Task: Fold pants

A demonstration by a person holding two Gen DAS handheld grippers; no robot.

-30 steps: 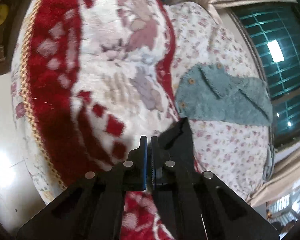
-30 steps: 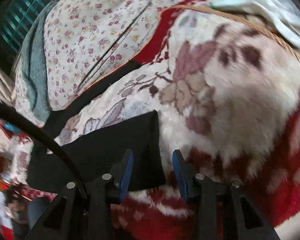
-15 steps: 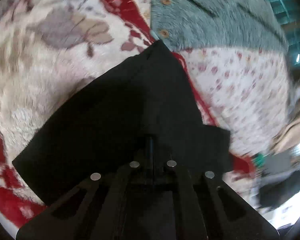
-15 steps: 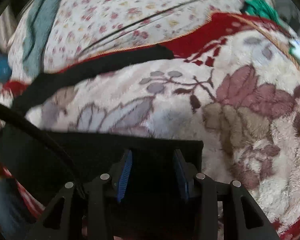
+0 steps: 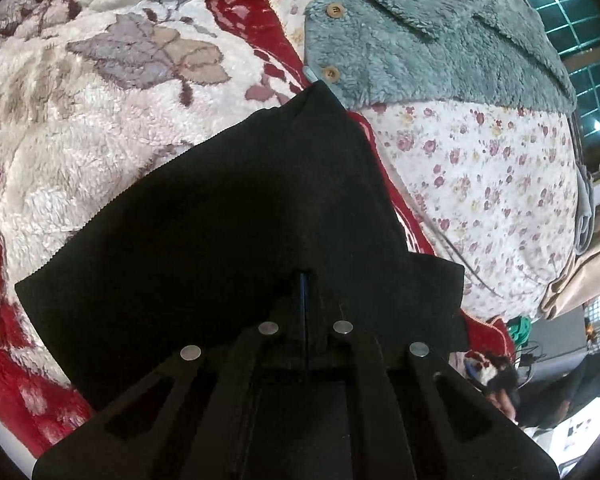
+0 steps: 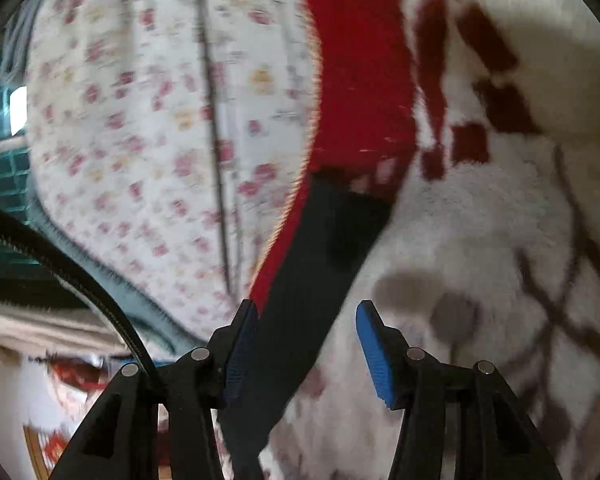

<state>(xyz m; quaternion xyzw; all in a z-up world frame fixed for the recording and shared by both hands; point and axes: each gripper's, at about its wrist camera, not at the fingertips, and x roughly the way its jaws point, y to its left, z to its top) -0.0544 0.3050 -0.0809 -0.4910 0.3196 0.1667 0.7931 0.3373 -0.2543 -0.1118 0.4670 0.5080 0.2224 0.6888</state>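
Observation:
The black pants (image 5: 236,216) lie on a fluffy red and white blanket (image 5: 60,128) on the bed. My left gripper (image 5: 304,292) is shut on the near edge of the pants, which spread out ahead of it in a broad folded panel. In the right wrist view a long narrow strip of the pants (image 6: 312,264) runs away between the fingers of my right gripper (image 6: 306,316). That gripper is open, its blue pads (image 6: 370,336) apart on either side of the strip. The right view is blurred.
A grey-green fleece jacket (image 5: 428,44) with wooden buttons lies on the floral sheet (image 5: 492,184) just beyond the pants. The floral sheet (image 6: 140,140) also fills the left of the right view. A window is at the far right (image 5: 572,32). Clutter sits beyond the bed's corner (image 5: 520,332).
My left gripper has kept its hold on the pants and drawn the panel slightly nearer. My right gripper has swung off the folded panel and now straddles the narrow strip, still open.

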